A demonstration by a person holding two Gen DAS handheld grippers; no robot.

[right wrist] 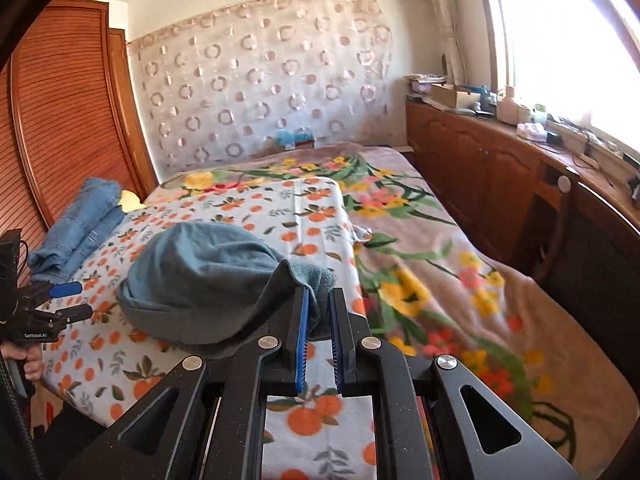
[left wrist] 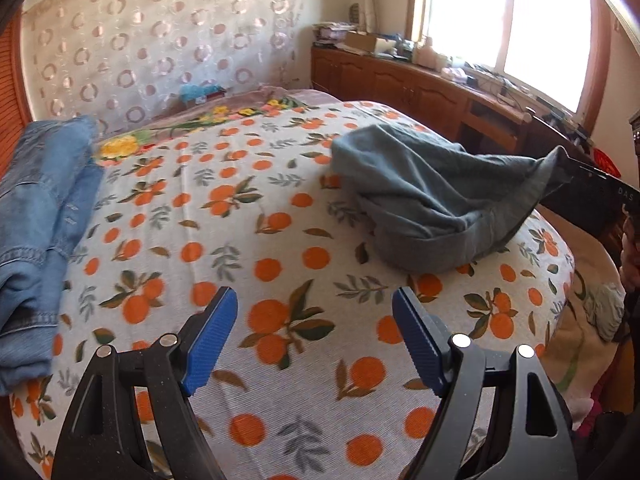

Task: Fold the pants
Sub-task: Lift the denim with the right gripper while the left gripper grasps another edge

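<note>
The crumpled grey-blue fabric pants (left wrist: 432,204) lay in a heap on the bed's white cloth printed with oranges and leaves (left wrist: 256,240), towards its right side in the left wrist view. One edge of them was lifted off the bed, pinched between the blue-padded jaws of the right gripper (right wrist: 319,320), which were pressed together on the cloth. The left gripper (left wrist: 314,336) hovered above the printed cloth with its jaws spread wide and nothing between them, well apart from the pants. A folded pair of light blue denim jeans (left wrist: 44,208) rested at the far left edge of the bed, beside the slatted wooden wardrobe (right wrist: 60,120).
</note>
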